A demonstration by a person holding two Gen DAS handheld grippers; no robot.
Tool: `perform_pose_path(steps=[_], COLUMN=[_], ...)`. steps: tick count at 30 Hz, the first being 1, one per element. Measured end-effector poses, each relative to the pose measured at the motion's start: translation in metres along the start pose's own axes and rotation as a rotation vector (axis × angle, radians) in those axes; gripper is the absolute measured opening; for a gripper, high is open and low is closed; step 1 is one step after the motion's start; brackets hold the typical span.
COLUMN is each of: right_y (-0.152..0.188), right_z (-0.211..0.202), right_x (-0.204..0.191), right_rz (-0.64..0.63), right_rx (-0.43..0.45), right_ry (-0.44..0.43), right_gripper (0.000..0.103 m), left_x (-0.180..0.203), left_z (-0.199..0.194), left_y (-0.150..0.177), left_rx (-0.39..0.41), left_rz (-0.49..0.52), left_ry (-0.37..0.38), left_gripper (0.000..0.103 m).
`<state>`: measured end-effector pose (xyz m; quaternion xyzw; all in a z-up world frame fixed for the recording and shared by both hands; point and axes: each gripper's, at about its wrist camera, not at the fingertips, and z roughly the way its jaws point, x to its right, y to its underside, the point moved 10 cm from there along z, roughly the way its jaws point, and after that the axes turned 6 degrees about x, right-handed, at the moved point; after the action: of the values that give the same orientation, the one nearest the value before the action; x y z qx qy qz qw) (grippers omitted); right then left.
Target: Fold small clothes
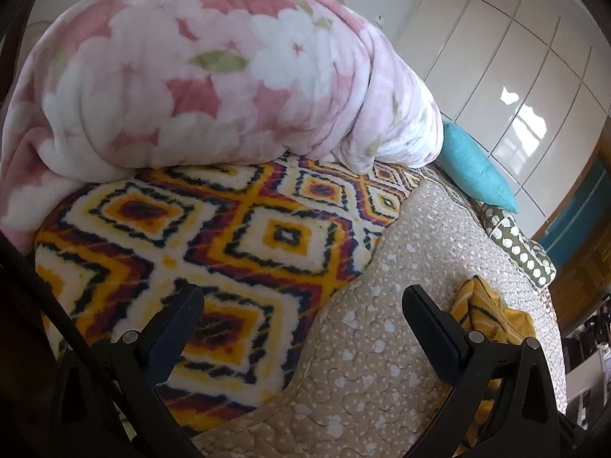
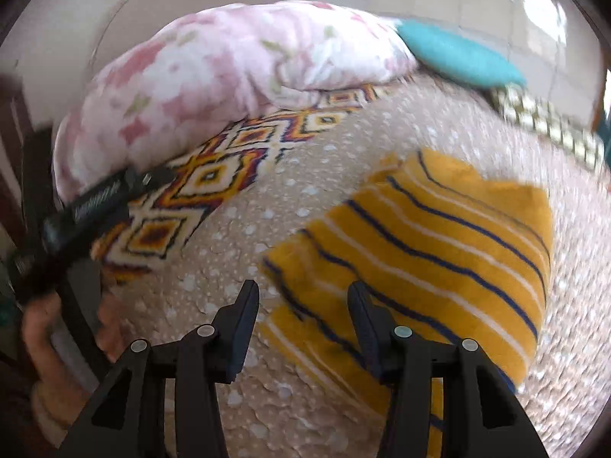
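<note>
Striped yellow garment lies partly folded on the beige quilt, a fold apparently just laid. Right gripper hovers over its near edge, fingers apart, empty. Left gripper spread wide, empty. Next: grasp 1 edge.

Mustard garment with navy and white stripes; beige dotted quilt; yellow, red, black diamond blanket; pink floral blanket; teal cushion.
</note>
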<state>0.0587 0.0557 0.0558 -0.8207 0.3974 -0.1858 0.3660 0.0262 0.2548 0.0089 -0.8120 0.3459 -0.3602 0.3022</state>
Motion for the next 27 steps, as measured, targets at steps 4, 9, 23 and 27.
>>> perform_pose_path(steps=[4, 9, 23, 27], right_y=[0.014, 0.040, 0.083, 0.078], right_z=[0.033, 0.034, -0.041, -0.070], right_x=[-0.006, -0.013, 0.009, 0.084], right_rz=[-0.168, -0.168, -0.059, 0.192], right_rx=[-0.063, -0.129, -0.132, -0.038], right_ry=[0.120, 0.061, 0.011, 0.102], right_gripper=[0.010, 0.009, 0.033, 0.052], left_x=[0.001, 0.003, 0.068, 0.107], left_z=[0.003, 0.002, -0.004, -0.004], left_y=[0.004, 0.004, 0.035, 0.066], left_rx=[-0.015, -0.015, -0.093, -0.179], left_rz=[0.006, 0.013, 0.108, 0.189], left_ry=[0.000, 0.009, 0.231, 0.336], left_gripper=[0.103, 0.103, 0.103, 0.102])
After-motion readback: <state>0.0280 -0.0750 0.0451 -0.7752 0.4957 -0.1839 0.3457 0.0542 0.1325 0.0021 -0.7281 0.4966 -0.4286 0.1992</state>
